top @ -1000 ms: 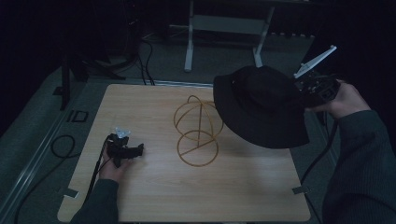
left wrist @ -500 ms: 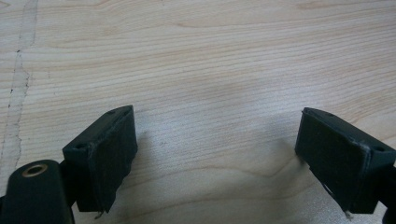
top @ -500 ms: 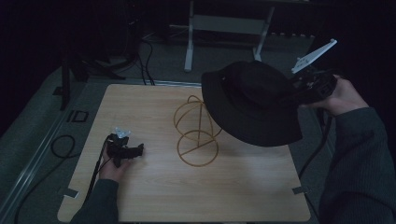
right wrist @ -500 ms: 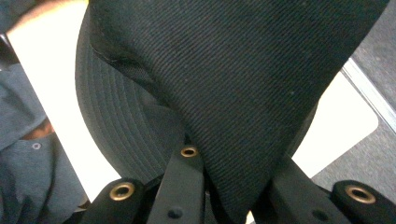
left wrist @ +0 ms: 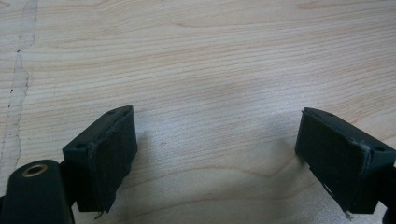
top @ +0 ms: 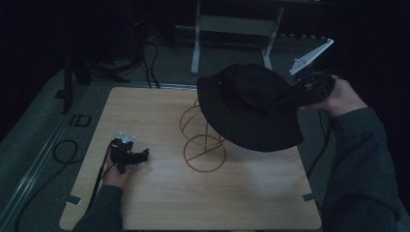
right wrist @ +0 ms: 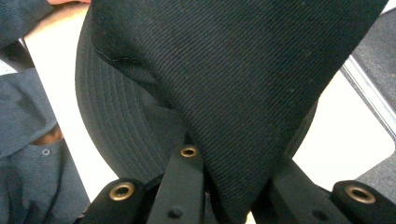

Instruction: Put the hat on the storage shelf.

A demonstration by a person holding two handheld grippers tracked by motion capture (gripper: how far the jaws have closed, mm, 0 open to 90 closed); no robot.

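A black bucket hat (top: 251, 106) hangs in the air over the right part of the wooden table (top: 159, 193), partly above a gold wire stand (top: 200, 140). My right gripper (top: 295, 94) is shut on the hat's brim at the right side. In the right gripper view the hat's dark cloth (right wrist: 224, 84) runs down between my jaws, and my right gripper (right wrist: 231, 196) pinches it. My left gripper (top: 140, 155) rests low on the table at the left, held by a hand. Its jaws stand wide apart in the left gripper view, with bare wood between them; my left gripper (left wrist: 233, 140) holds nothing.
The wire stand has a round ring base (top: 205, 153) and looped wires rising from it. A cable (top: 72, 154) trails off the table's left side. A metal frame (top: 232, 29) stands on the floor behind the table. The table's near half is bare wood.
My right gripper has carried the hat leftward, so that it now overlaps the wire stand more. The left gripper has stayed where it was.
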